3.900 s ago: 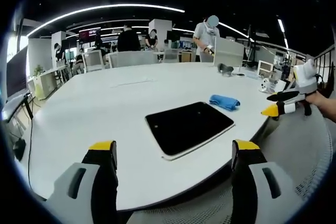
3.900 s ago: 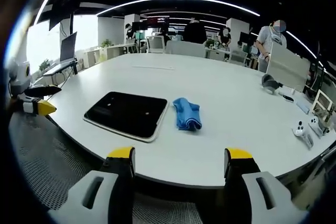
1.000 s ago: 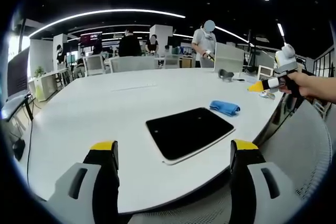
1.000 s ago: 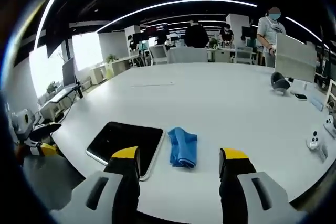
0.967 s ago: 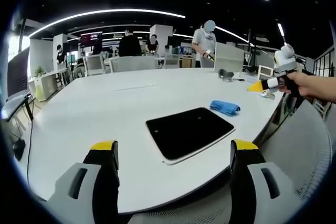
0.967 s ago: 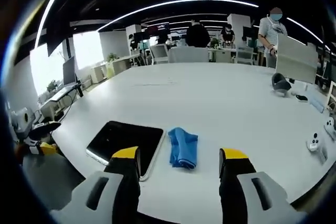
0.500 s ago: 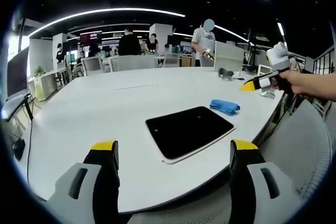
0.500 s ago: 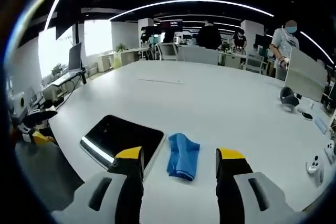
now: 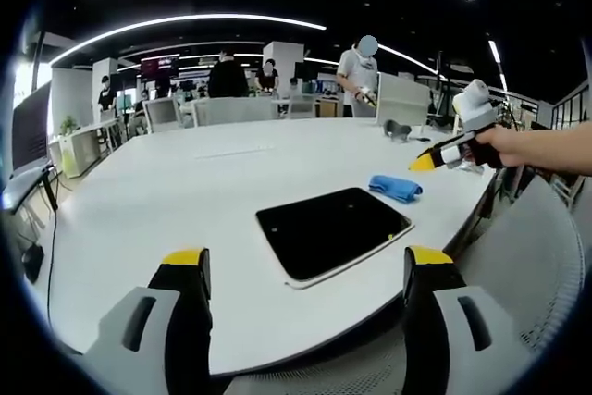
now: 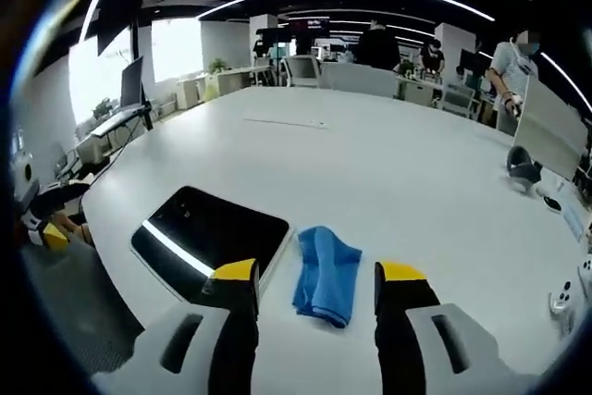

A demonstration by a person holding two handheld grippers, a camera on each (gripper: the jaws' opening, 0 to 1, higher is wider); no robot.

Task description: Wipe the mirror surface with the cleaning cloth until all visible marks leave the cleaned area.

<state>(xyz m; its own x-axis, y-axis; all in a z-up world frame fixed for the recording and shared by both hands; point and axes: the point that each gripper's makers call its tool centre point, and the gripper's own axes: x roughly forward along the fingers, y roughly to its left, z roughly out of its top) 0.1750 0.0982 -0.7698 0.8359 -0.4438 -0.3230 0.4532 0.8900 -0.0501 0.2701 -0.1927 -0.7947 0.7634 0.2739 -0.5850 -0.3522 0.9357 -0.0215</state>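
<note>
Right gripper (image 10: 314,275) lines up on the cloth (image 10: 326,274), jaws wide and empty.
Best to drop straight and pinch the blue fold beside the mirror (image 10: 205,234) on the desk (image 10: 388,164). The left gripper view adds the right gripper's approach and the left gripper (image 9: 303,259), wide, holding nothing.
</note>
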